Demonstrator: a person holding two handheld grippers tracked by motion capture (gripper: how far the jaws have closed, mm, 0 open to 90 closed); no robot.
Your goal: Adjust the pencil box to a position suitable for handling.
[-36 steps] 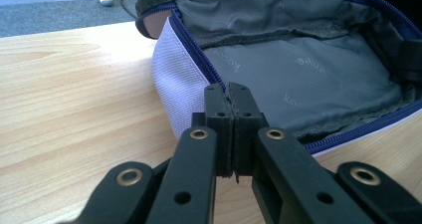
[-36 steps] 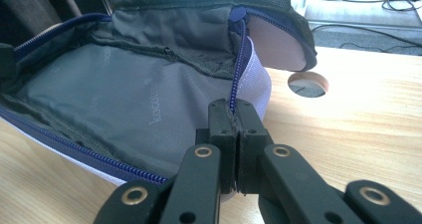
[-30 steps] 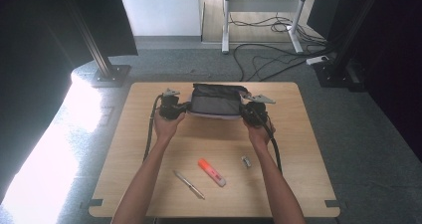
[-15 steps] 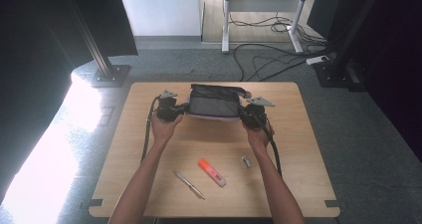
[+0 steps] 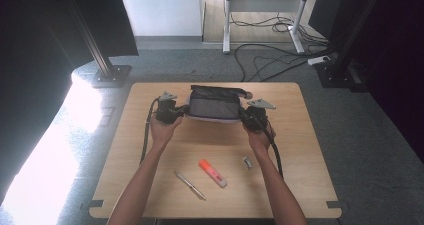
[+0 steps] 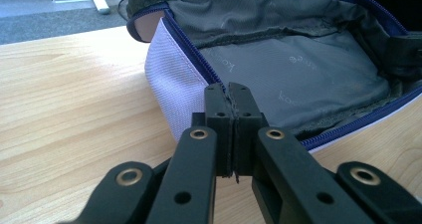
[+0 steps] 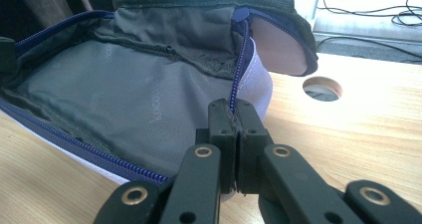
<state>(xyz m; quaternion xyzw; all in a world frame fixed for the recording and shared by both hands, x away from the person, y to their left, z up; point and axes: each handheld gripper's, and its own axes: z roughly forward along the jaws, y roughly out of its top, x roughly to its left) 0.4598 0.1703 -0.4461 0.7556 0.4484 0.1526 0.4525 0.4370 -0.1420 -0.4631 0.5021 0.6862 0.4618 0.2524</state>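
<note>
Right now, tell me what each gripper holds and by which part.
Both hold the open pencil case. The left gripper is shut on its zipper rim at one end, the right gripper on the zipper rim at the other end.

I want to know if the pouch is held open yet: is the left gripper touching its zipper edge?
Touching. In the left gripper view the left gripper, jaws closed, pinches the zippered rim of the open pouch.
</note>
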